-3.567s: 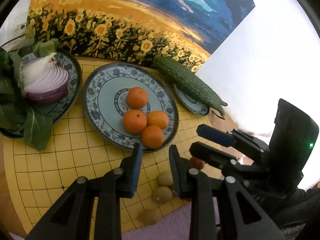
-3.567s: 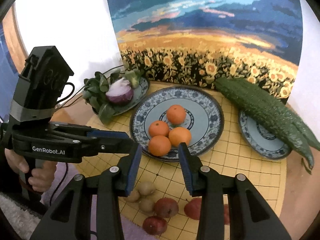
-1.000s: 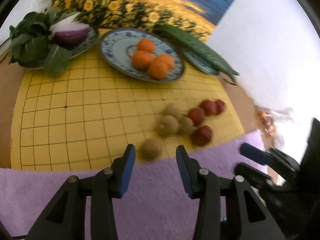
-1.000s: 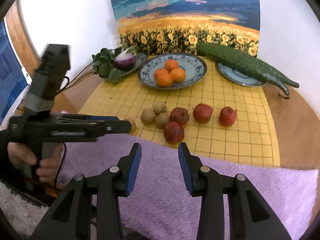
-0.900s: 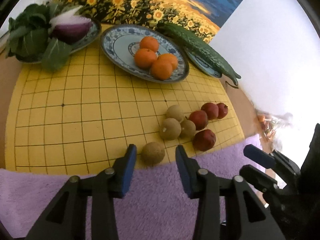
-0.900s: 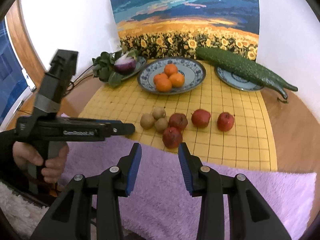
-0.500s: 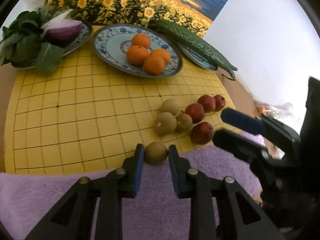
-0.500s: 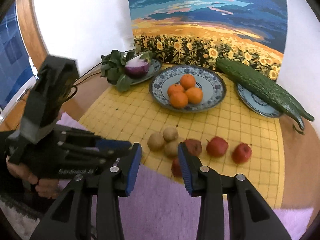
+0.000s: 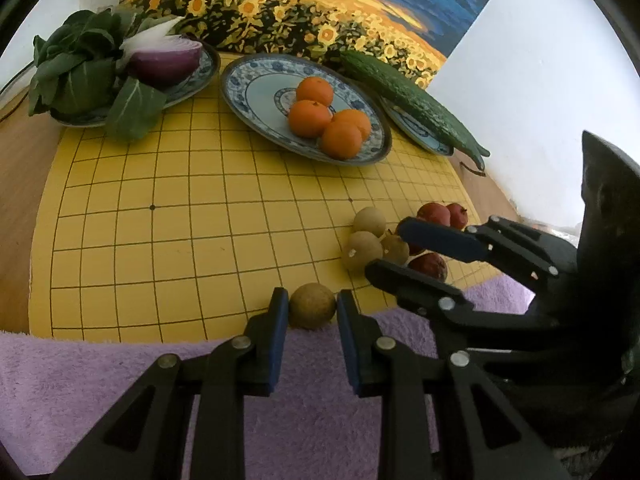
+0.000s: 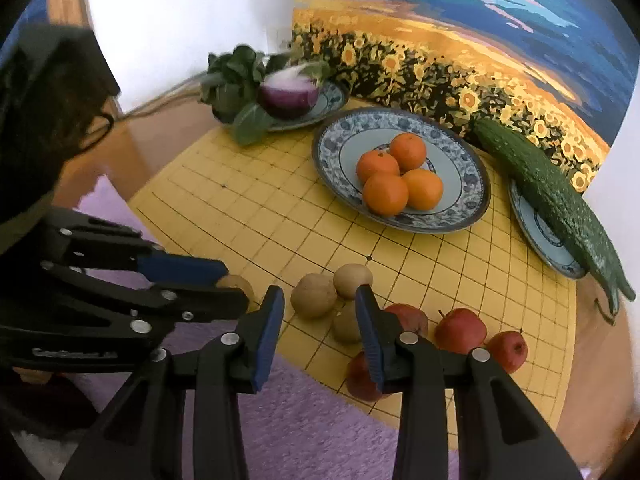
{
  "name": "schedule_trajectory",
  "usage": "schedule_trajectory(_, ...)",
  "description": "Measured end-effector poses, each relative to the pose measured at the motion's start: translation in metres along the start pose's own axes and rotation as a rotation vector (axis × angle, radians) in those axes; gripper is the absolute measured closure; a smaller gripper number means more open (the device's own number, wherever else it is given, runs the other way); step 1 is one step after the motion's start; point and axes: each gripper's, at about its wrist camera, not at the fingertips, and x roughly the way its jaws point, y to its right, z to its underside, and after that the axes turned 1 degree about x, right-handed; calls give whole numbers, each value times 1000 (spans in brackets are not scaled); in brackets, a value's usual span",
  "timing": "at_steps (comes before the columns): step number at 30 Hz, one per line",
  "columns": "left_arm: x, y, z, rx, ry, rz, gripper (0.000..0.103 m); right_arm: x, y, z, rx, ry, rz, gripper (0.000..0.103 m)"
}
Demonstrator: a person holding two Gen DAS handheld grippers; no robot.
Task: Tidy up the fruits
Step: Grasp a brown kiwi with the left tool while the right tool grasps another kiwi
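Observation:
My left gripper [image 9: 313, 307] is shut on a brown round fruit [image 9: 312, 305] at the near edge of the yellow grid mat [image 9: 180, 216]; in the right wrist view that fruit [image 10: 239, 282] peeks out behind the left gripper's fingers [image 10: 180, 270]. My right gripper [image 10: 320, 312] is open, hovering over a cluster of three brown fruits [image 10: 314, 295] and several red fruits [image 10: 460, 330]. It also shows in the left wrist view [image 9: 404, 248] over the same cluster [image 9: 362, 250]. A blue patterned plate [image 10: 460, 216] holds several oranges [image 10: 386, 194].
A plate with a red onion [image 9: 166, 56] and leafy greens [image 9: 80, 72] stands at the back left. A long cucumber [image 10: 548, 188] lies across a small plate [image 10: 536, 236] at the back right. A sunflower painting [image 9: 280, 4] backs the mat. A purple towel [image 9: 100, 372] lies in front.
Both grippers moved forward and down toward the loose fruits. My left gripper's jaws narrowed and closed onto the nearest brown fruit. My right gripper came over the fruit cluster, still open.

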Motion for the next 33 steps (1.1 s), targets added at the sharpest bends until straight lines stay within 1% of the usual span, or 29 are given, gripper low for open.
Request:
schedule_trajectory(3, 0, -2, -2, -14, 4, 0, 77, 4, -5, 0, -48, 1, 56, 68)
schedule_trajectory(5, 0, -3, -3, -16, 2, -5, 77, 6, -8, 0, -77, 7, 74, 69)
schedule_trajectory(7, -2, -3, -5, -15, 10, -6, 77, 8, -11, -1, -101, 5, 80, 70)
schedule_trajectory(8, -3, -5, -5, -19, 15, -6, 77, 11, -14, -2, -120, -7, 77, 73)
schedule_trajectory(10, -6, -8, -7, -30, 25, -7, 77, 17, -20, -2, -149, -34, 75, 74)
schedule_trajectory(12, -10, -12, -7, -47, 40, -11, 77, 19, -23, -2, -170, -30, 76, 74)
schedule_trajectory(17, -13, -15, -6, -56, 46, -7, 77, 14, -22, -1, -157, -12, 44, 74)
schedule_trajectory(21, -11, -10, -7, -39, 44, 9, 77, 6, -24, -2, -141, 9, 2, 74)
schedule_trajectory(26, -10, -2, -9, -11, 49, 20, 77, -6, -22, -2, -124, 50, -17, 74)
schedule_trajectory(30, -17, 4, -15, 15, 77, 21, 77, -18, -12, -4, -82, 84, -21, 74)
schedule_trajectory(33, -28, 6, -26, 14, 108, 27, 77, -31, -4, -7, -47, 107, -11, 74)
